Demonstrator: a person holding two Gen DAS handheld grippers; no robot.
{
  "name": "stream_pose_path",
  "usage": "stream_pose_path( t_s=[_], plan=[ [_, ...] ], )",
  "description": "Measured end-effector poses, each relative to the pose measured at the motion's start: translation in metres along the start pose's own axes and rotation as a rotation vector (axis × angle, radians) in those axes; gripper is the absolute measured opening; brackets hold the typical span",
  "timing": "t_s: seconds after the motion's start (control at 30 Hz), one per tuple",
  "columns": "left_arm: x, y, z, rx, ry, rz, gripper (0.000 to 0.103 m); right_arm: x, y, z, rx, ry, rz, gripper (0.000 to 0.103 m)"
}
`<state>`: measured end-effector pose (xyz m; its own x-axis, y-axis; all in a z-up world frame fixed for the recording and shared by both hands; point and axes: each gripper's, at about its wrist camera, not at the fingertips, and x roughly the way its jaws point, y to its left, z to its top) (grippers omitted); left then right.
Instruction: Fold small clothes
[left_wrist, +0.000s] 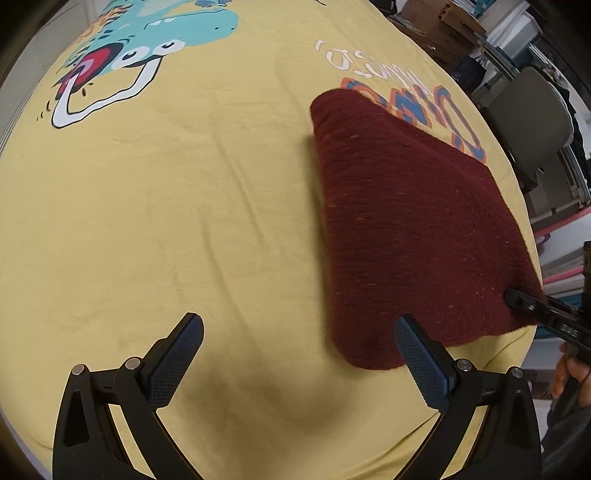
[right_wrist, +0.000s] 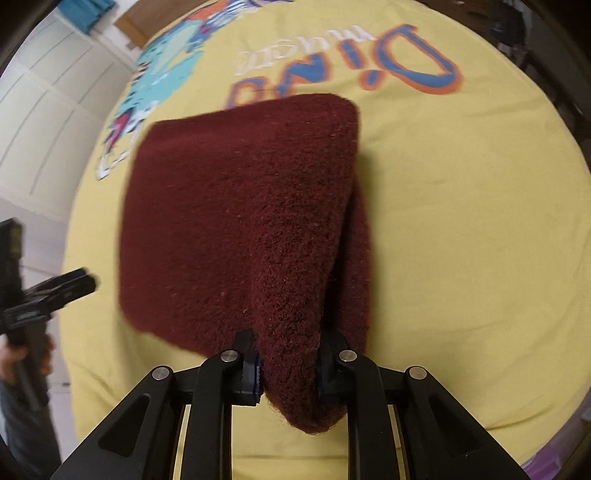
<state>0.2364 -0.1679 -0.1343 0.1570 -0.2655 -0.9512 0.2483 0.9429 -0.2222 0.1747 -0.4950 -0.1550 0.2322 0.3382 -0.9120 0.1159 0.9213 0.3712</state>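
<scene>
A small dark red knitted cloth (left_wrist: 413, 229) lies doubled over on a yellow printed sheet (left_wrist: 184, 206). My right gripper (right_wrist: 290, 363) is shut on the near corner of the dark red cloth (right_wrist: 240, 221) and lifts that corner, so the fabric rises in a ridge toward the camera. In the left wrist view the same right gripper (left_wrist: 517, 300) reaches in from the right edge and pinches the cloth's corner. My left gripper (left_wrist: 299, 332) hangs open above the bare yellow sheet, its right finger beside the cloth's near edge, nothing between the blue pads (left_wrist: 421, 360).
The yellow sheet (right_wrist: 461, 221) carries a dinosaur print (left_wrist: 147, 44) and blue-orange lettering (right_wrist: 351, 62). A grey chair (left_wrist: 532, 118) and cluttered shelves stand beyond the right edge. White cabinet doors (right_wrist: 48, 122) are at the left. A person's hand (right_wrist: 22, 354) holds the left gripper.
</scene>
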Motion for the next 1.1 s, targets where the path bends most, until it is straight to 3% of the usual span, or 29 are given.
stream_pose_path(
  t_s=[0.03,0.07,0.2,0.27,0.4,0.5,0.73,0.83,0.97,1.1],
  plan=[
    [0.001,-0.001,0.001,0.003,0.002,0.007,0.102,0.005,-0.002,0.002,0.008,0.005,-0.001,0.027],
    [0.001,-0.001,0.0,0.002,0.002,0.008,0.102,0.01,-0.002,0.004,0.013,0.015,-0.015,0.039],
    [0.004,-0.002,0.004,-0.011,0.005,0.001,0.102,0.012,0.008,0.009,-0.017,0.016,-0.051,0.057],
    [0.004,-0.004,0.007,-0.009,0.004,0.006,0.102,0.007,0.013,0.012,-0.031,-0.001,-0.074,0.082],
    [0.004,-0.009,0.015,-0.001,-0.003,0.014,0.102,-0.016,0.023,0.031,-0.066,-0.08,-0.117,0.085],
    [0.005,-0.019,0.027,0.012,-0.01,0.012,0.102,-0.023,0.028,0.048,-0.085,-0.1,-0.121,0.103],
    [0.03,-0.051,0.059,-0.006,0.027,-0.027,0.102,0.004,0.021,0.066,-0.061,-0.034,-0.105,0.103],
    [0.047,-0.065,0.065,0.018,0.044,-0.006,0.102,0.022,0.016,0.063,-0.048,0.006,-0.096,0.103],
    [0.069,-0.067,0.064,0.024,0.074,0.046,0.102,0.04,0.008,0.06,-0.031,0.029,-0.082,0.103],
    [0.084,-0.052,0.057,-0.018,0.065,0.031,0.102,0.057,0.003,0.058,-0.024,0.039,-0.025,0.103]
  ],
)
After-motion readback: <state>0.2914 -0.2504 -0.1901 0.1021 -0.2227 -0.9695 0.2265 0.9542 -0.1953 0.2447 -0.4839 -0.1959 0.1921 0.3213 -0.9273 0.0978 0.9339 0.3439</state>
